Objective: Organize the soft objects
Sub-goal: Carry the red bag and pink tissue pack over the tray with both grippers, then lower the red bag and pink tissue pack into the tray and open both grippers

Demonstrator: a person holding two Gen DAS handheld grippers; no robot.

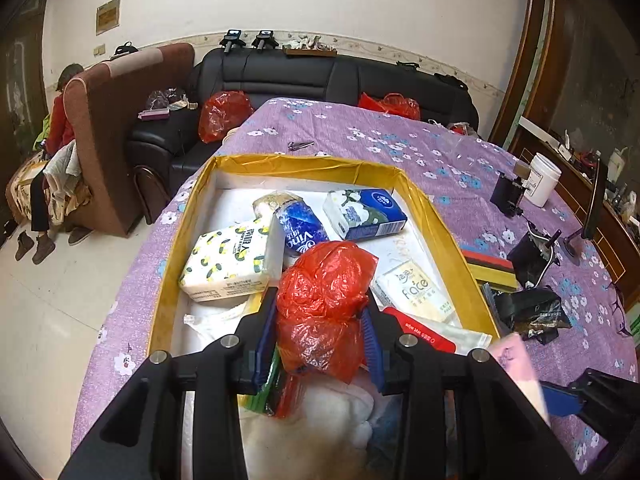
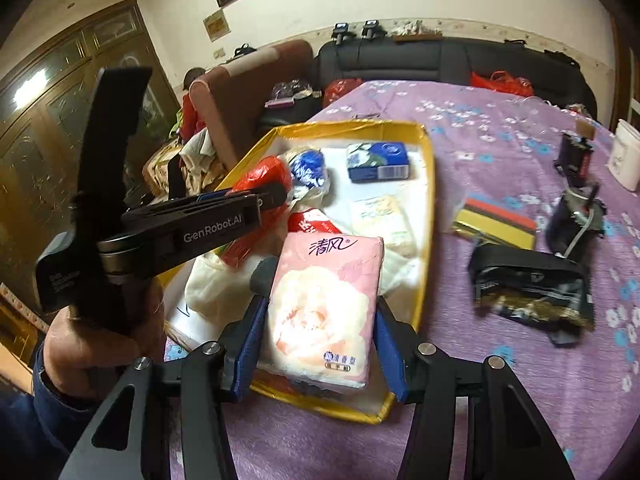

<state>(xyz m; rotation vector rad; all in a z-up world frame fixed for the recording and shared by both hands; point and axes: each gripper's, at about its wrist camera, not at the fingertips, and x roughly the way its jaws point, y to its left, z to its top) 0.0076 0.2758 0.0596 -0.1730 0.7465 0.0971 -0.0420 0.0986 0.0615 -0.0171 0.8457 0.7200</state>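
Left gripper: your jaws pinch the red plastic bag above the yellow box. Right gripper: closed on the pink tissue pack at the box's near edge. Risk: slippery film could slide free; the grippers, working close, could collide.

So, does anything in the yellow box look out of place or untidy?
The packs in the yellow box lie at mixed angles: the lemon-print tissue pack is tilted against the blue pack. Nothing looks spilled or torn.
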